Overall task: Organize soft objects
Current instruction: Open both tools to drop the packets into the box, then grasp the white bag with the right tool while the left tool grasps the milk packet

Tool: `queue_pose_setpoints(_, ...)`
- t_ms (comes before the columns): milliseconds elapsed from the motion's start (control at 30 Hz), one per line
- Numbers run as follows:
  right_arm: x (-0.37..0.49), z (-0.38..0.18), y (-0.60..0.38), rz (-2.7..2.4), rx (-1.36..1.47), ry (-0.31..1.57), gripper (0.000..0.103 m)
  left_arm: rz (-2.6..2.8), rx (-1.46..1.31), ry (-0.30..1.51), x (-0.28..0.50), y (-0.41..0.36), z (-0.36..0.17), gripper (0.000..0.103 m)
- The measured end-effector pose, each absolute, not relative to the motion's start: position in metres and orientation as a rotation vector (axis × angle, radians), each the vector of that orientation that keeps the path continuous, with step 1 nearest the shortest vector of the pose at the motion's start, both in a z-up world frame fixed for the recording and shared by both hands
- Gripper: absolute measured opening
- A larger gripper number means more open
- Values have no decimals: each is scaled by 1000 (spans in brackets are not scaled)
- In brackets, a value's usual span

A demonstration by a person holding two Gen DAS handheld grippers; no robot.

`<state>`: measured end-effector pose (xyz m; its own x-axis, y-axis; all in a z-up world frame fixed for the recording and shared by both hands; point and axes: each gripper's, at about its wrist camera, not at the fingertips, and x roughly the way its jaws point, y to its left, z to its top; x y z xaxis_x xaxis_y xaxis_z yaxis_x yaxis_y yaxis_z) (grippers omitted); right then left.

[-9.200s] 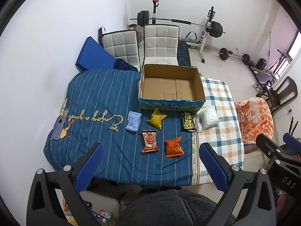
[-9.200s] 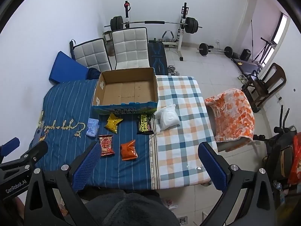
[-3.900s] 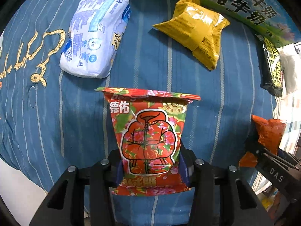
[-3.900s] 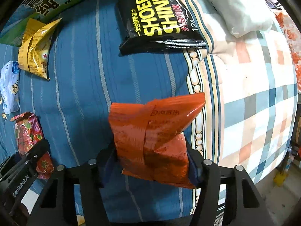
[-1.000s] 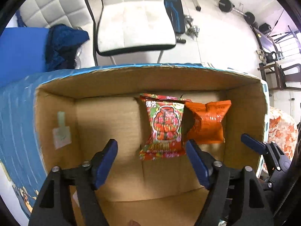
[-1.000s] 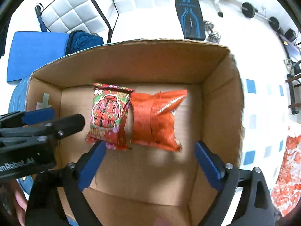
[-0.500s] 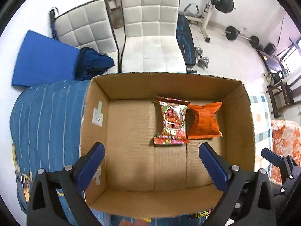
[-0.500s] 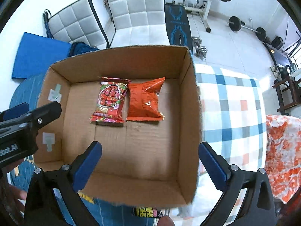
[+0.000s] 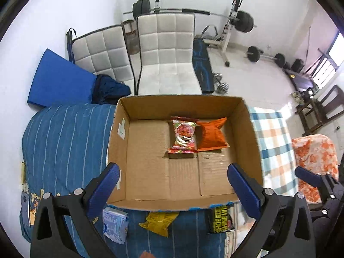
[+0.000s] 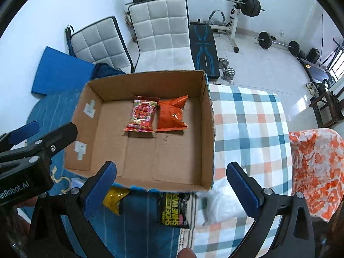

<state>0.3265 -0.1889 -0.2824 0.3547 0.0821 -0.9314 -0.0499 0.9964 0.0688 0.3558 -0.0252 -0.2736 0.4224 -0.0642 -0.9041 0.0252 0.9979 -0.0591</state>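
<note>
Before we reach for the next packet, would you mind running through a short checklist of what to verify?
1. Left gripper jaws wide and empty: ok.
2. Right gripper jaws wide and empty: ok.
3. Red floral packet and orange packet lying flat inside the cardboard box: ok.
4. Bare box floor left for more packets: ok.
5. Yellow packet, black packet and pale blue packet on the bed in front of the box, unobstructed: ok.
6. White bag fully visible for a grasp: cannot tell, partly hidden.
</note>
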Motion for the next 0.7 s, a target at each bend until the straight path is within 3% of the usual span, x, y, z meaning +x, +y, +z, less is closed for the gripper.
queue_pose_setpoints(300,302,-292,-235,26,17,1276,103,-84,-48,1109,323,-8,-260,103)
queue_pose_setpoints(700,301,-454,-304,-36,-7,1612,103,35,-30,1327,300,-8,-370,103)
